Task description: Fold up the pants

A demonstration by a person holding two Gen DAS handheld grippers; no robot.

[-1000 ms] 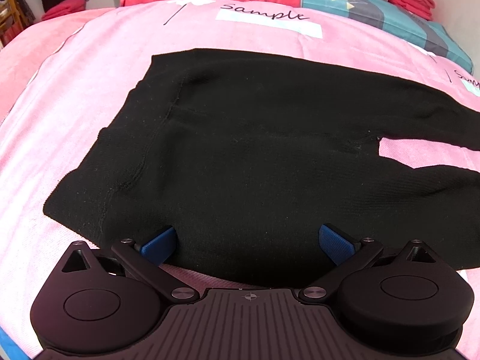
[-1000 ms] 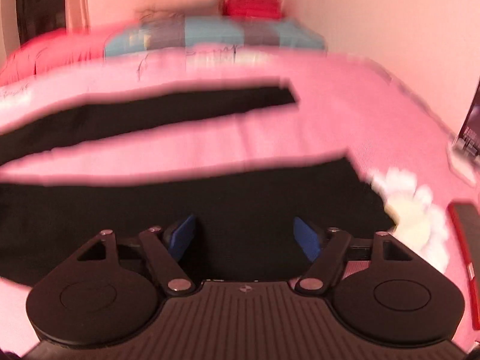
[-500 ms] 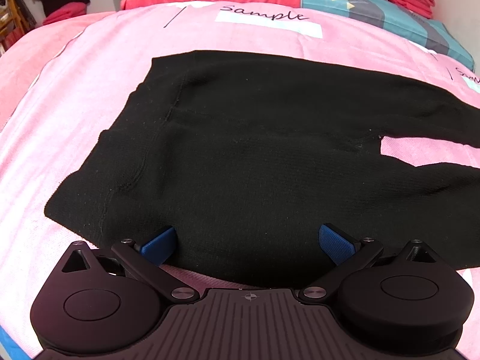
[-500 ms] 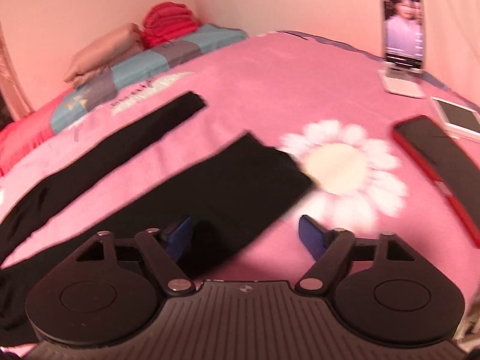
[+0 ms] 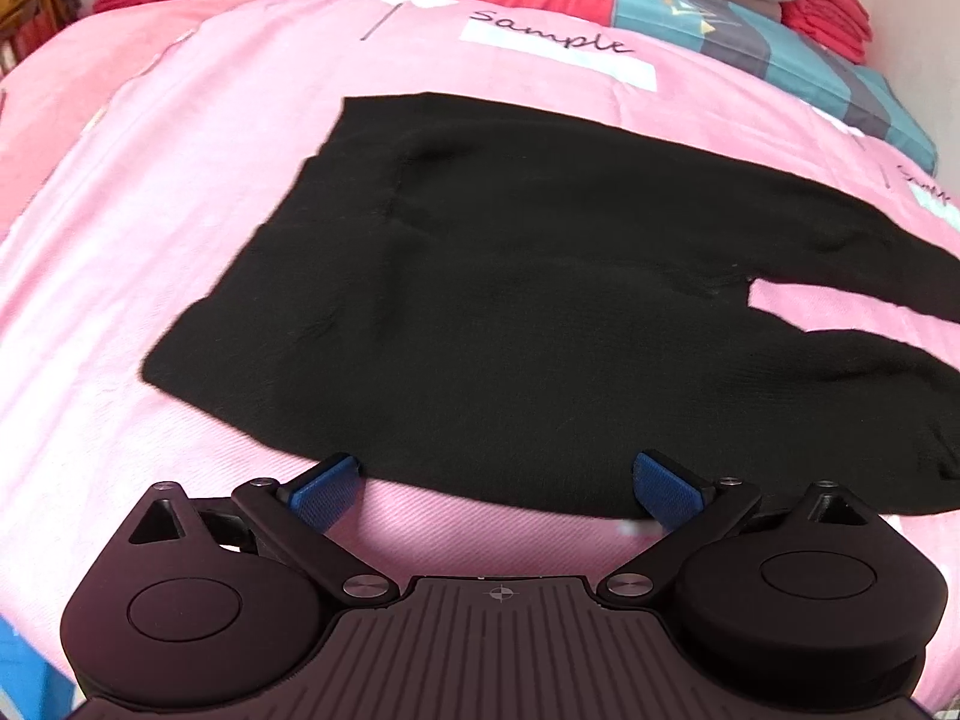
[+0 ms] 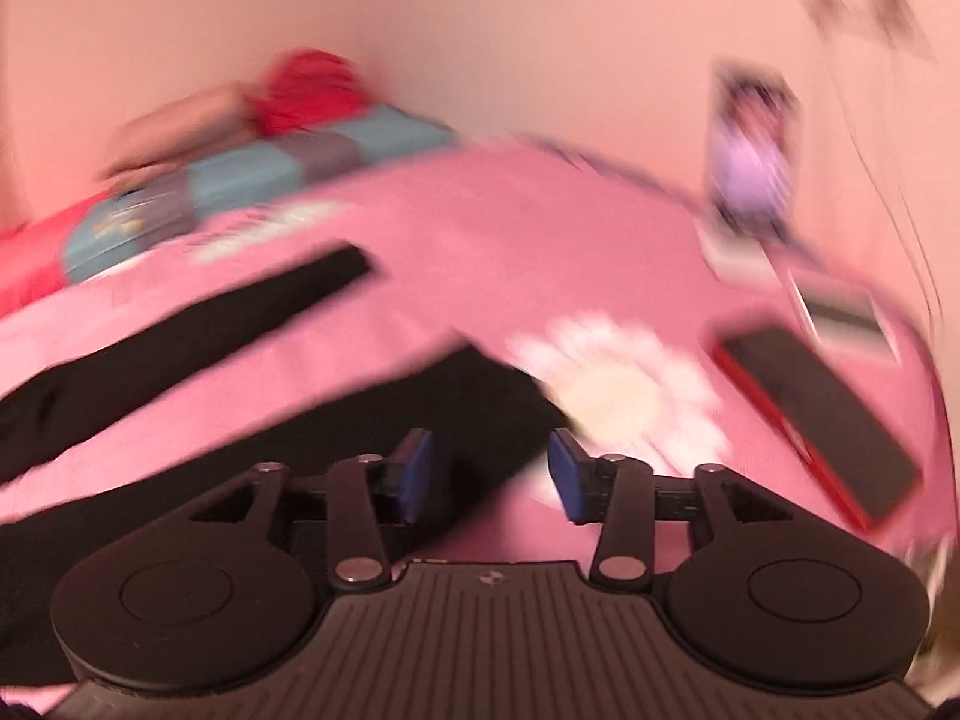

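From the left wrist, my left gripper [image 5: 497,483] hangs with jaws wide and empty at the near edge of the black pants [image 5: 510,312], spread flat on the pink bed [image 5: 150,192]; bare cover lies to the left. From the right wrist, blurred, my right gripper [image 6: 489,468] has jaws partly apart, just been closing, over a pant leg's end, not pinching it. A red-edged phone [image 6: 822,414] lies right.

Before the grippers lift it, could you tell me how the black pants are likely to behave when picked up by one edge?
The black pants look like soft knit lying flat with gentle creases, so they will probably sag rather than hold shape. The two legs lie apart, so a lifted one would likely dangle. They are probably light, and may drag on the pink blanket.
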